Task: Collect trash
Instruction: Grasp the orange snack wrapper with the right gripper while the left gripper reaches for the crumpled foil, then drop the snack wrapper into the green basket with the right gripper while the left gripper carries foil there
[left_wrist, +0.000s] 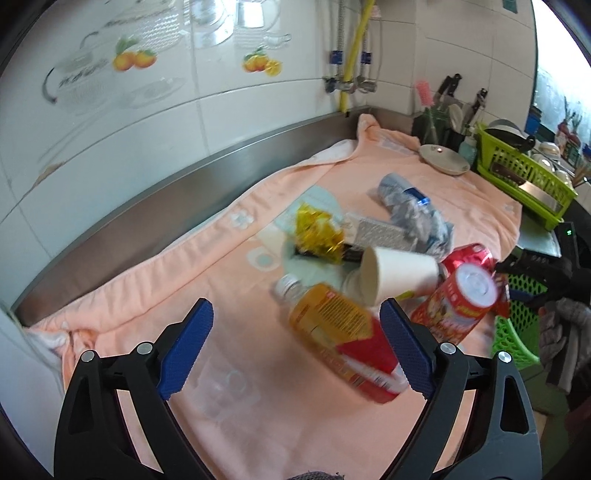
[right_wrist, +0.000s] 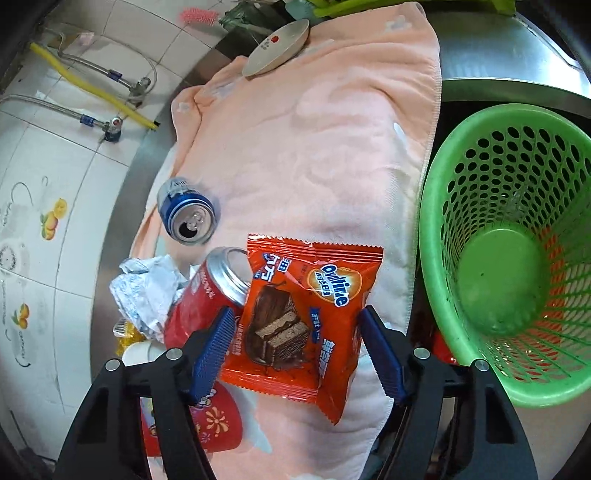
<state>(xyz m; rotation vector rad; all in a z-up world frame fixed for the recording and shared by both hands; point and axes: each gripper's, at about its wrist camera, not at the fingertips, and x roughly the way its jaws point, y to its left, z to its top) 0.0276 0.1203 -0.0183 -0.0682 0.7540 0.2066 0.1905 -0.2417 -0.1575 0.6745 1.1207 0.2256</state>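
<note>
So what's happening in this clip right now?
A person with a handheld gripper in each hand is clearing trash off a peach towel on a steel kitchen counter. The right gripper has its jaws on either side of an orange Ovaltine wafer packet, not visibly pressing on it. A green perforated plastic basket beside it looks empty. The left gripper is open, hovering by a yellow-labelled plastic bottle lying on its side among a white paper cup, cans and wrappers.

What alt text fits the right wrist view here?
The right hand-held gripper straddles an orange Ovaltine wafer packet on a peach towel. An empty green mesh basket stands right; cans and crumpled foil lie left.
</note>
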